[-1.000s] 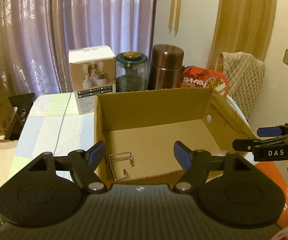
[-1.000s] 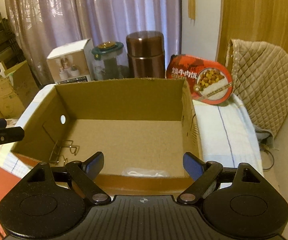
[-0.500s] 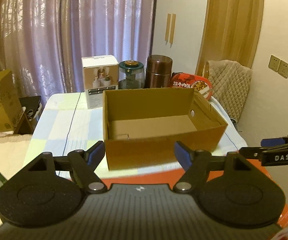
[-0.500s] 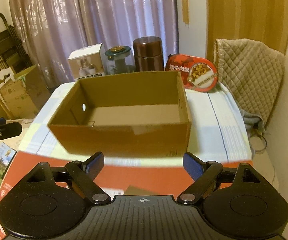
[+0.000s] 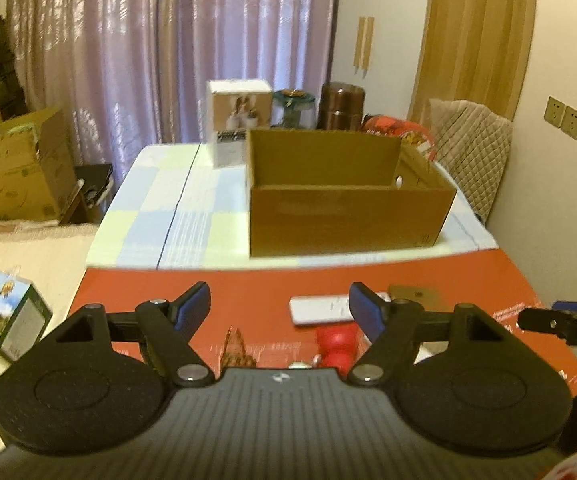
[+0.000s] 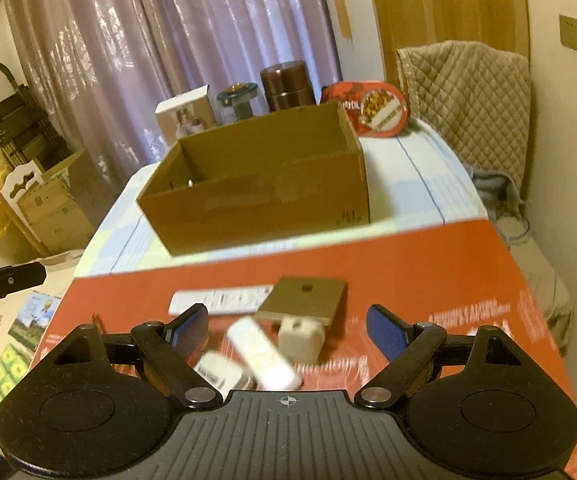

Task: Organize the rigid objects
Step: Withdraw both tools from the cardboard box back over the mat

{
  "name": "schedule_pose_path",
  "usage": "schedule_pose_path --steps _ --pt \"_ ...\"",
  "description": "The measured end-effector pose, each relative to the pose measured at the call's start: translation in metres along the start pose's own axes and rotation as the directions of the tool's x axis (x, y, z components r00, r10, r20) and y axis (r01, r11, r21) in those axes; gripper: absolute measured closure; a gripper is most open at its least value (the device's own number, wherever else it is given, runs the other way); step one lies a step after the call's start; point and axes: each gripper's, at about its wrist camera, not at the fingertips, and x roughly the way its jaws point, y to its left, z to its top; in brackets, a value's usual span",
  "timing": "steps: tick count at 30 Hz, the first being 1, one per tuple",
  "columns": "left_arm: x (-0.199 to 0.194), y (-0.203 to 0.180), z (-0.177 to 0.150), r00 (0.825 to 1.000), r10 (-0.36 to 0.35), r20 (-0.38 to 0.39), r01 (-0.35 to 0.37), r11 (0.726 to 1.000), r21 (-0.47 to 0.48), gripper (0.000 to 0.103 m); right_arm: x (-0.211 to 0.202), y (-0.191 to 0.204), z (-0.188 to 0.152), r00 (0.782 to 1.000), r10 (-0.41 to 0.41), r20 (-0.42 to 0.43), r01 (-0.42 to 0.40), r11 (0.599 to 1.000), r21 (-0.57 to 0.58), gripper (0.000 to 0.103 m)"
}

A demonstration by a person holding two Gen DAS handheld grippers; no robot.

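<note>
An open cardboard box [image 5: 348, 216] [image 6: 256, 196] stands on the checked tablecloth, beyond a red board [image 5: 248, 280] [image 6: 408, 272]. On the board lie a white remote [image 5: 318, 310] [image 6: 220, 300], a flat brown square [image 6: 304, 296], a white cube [image 6: 300, 338], a white oblong piece [image 6: 264, 356] and a red object [image 5: 336, 346]. My left gripper [image 5: 279, 306] hovers open over the board with nothing between its fingers. My right gripper [image 6: 288, 324] is open too, above the white pieces and apart from them. Both views are blurred.
Behind the box stand a white product carton [image 5: 238, 120], a green-lidded jar [image 5: 292, 108], a brown flask [image 6: 286, 86] and a red food tub [image 6: 372, 108]. A quilted chair [image 6: 476, 100] is at the right. Cardboard boxes [image 5: 20, 164] sit at the left.
Both grippers have pulled back from over the cardboard box. The box now looks smaller and farther off, and the red board with its small items has come into view.
</note>
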Motion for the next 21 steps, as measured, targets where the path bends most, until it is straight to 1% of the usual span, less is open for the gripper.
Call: schedule_pose_path --steps 4,7,13,21 --pt "-0.002 0.012 -0.018 0.999 -0.007 -0.033 0.006 0.999 -0.039 0.031 -0.007 0.011 -0.026 1.000 0.002 -0.007 -0.003 1.000 -0.022 0.020" --pt "-0.001 0.016 -0.028 0.999 -0.004 -0.051 0.003 1.000 -0.028 0.031 -0.006 0.018 -0.039 1.000 0.017 -0.019 -0.017 0.999 -0.030 0.020" --pt "0.002 0.020 -0.045 0.997 -0.010 -0.078 0.009 1.000 -0.014 0.031 0.005 0.036 -0.057 0.999 0.028 -0.043 -0.033 0.993 -0.110 0.020" --pt "0.017 0.025 -0.064 0.993 -0.010 -0.114 0.010 1.000 -0.007 0.031 0.030 0.040 -0.074 0.996 0.031 -0.088 -0.039 0.995 -0.091 0.020"
